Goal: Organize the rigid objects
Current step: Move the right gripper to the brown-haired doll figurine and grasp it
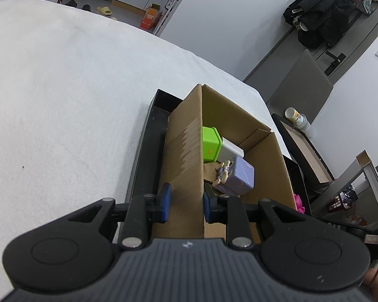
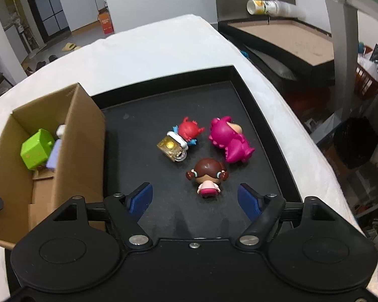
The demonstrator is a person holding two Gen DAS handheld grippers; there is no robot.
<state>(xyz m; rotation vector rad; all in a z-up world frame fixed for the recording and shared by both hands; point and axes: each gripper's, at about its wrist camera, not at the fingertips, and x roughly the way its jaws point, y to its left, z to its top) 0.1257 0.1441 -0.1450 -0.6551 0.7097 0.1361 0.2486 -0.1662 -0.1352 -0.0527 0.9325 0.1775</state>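
Left wrist view: left tongs (image 1: 186, 202) clamp the near wall of the cardboard box (image 1: 186, 151), one blue pad outside, one inside. Box stands in a black tray (image 1: 148, 146) on the white-covered surface (image 1: 63, 88); its long axis runs away from the camera. Inside: green cube (image 1: 210, 144) at the far end against the gripped wall, a white block (image 1: 230, 151) touching it, a lavender cube (image 1: 239, 175) nearer, with a small pale figure (image 1: 224, 173) lying against its face. Only a sliver of pink toy shows past the box's right edge.

Right wrist view shows what the other hides: the tray floor right of the box. Right tongs (image 2: 195, 200) spread wide, holding nothing, hovering over the tray. Brown-haired doll (image 2: 208, 176) sits between the pads but apart from both, back of head to camera, long axis pointing away from it. Beyond it, a magenta dinosaur figure (image 2: 229, 141) lies on its side and a red figure (image 2: 189, 132) touches a clear yellow piece (image 2: 172, 149). Box sits at the tray's left; green cube visible inside, lavender cube mostly hidden by the wall.
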